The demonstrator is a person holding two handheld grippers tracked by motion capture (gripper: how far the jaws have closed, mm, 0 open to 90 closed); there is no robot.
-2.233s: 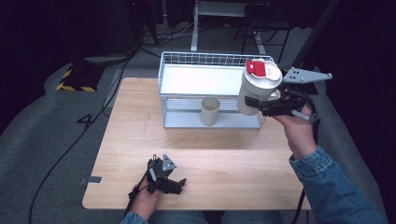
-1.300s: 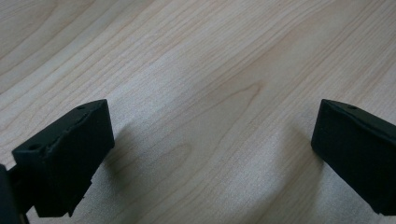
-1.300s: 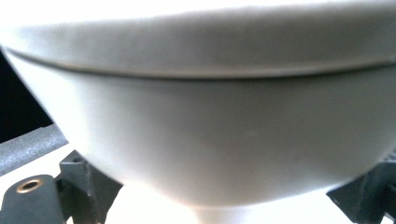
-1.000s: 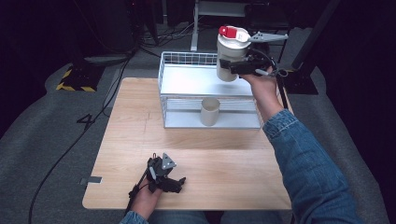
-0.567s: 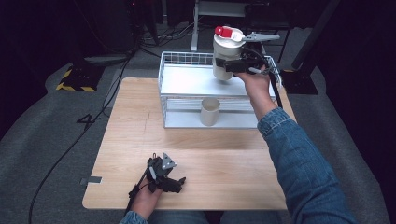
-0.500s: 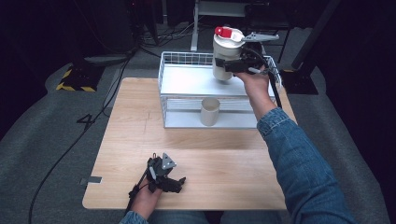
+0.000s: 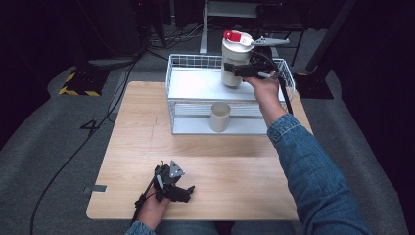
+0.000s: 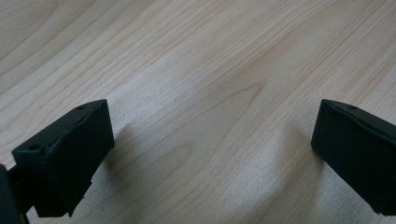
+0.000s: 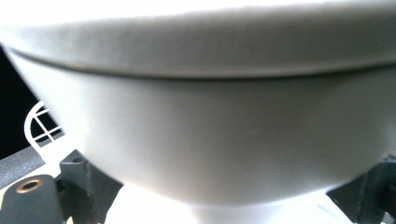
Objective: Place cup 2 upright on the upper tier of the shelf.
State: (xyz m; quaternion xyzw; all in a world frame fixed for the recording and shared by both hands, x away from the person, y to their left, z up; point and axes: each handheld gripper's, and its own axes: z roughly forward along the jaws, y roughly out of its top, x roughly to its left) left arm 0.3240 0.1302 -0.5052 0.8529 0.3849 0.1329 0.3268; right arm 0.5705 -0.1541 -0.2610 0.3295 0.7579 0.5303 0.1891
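A white tumbler (image 7: 234, 61) with a red lid (image 7: 232, 35) stands upright over the back right of the top shelf of a white wire rack (image 7: 195, 85). My right gripper (image 7: 244, 70) is shut on the tumbler's side, reaching in from the right. Whether the base touches the shelf I cannot tell. Close up, the tumbler's wall (image 9: 224, 130) sits between my right gripper's fingers (image 9: 84, 182). A beige cup (image 7: 219, 116) stands on the rack's lower shelf. My left gripper (image 7: 183, 193) rests at the table's front, open (image 8: 212, 154), with bare wood between its jaws.
The light wooden table (image 7: 147, 127) carries the rack along its far edge. Black cables (image 7: 98, 132) run over the grey floor at the left. A yellow-and-black striped block (image 7: 78, 83) lies on the floor at the far left. Dark stands rise behind the rack.
My right gripper has carried the tumbler from beside the rack's right end up and left over the top shelf, then slightly down. The left gripper and the beige cup have stayed put.
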